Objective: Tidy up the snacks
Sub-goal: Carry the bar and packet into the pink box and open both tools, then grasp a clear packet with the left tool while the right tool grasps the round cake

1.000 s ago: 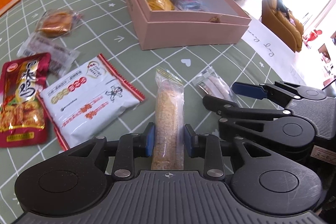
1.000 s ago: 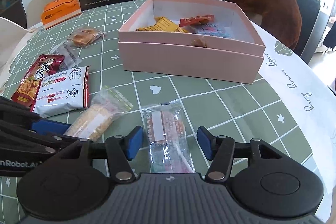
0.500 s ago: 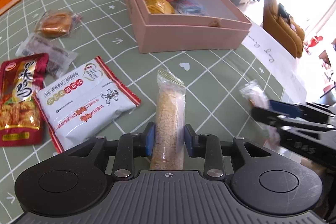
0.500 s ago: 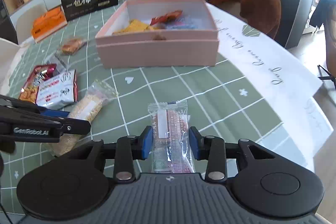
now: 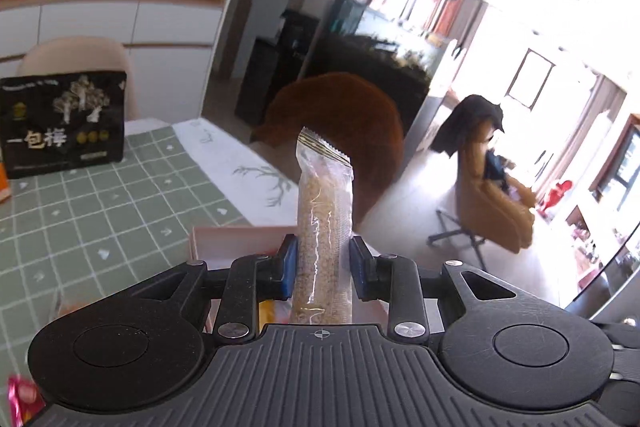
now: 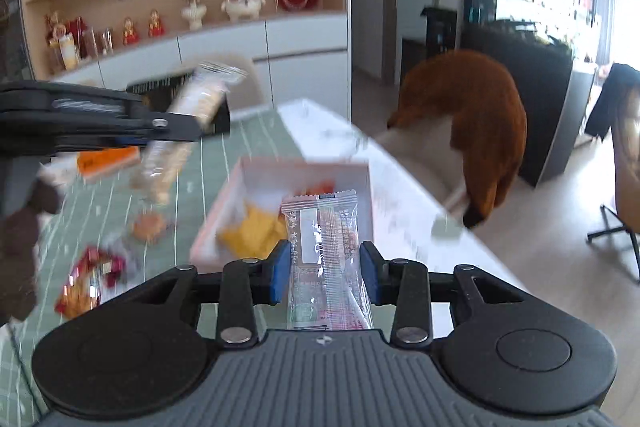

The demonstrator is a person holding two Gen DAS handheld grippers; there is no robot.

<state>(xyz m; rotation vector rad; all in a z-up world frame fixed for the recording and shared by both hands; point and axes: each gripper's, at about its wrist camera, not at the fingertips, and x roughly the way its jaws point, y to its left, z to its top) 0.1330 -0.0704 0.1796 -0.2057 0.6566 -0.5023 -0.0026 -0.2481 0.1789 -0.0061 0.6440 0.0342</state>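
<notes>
My left gripper (image 5: 323,267) is shut on a long grain bar (image 5: 325,203) in a clear wrapper, held upright in the air above the near corner of the pink box (image 5: 236,239). My right gripper (image 6: 325,269) is shut on a clear packet with a reddish snack (image 6: 326,239), lifted in front of the open pink box (image 6: 304,166). That box holds a yellow packet (image 6: 252,231) and a red one. In the right wrist view the left gripper (image 6: 176,125) shows blurred at the left, with its grain bar (image 6: 200,97) sticking up.
Loose snacks lie on the green checked tablecloth left of the box: a red packet (image 6: 86,283) and a round pastry (image 6: 149,225). A black gift box (image 5: 64,123) and an orange box (image 6: 106,159) stand at the far end. A brown chair (image 6: 472,123) stands beyond the table's white edge.
The right jaws closed on the clear packet. Both grippers then rose off the table with their snacks and tilted up, coming closer to the pink box.
</notes>
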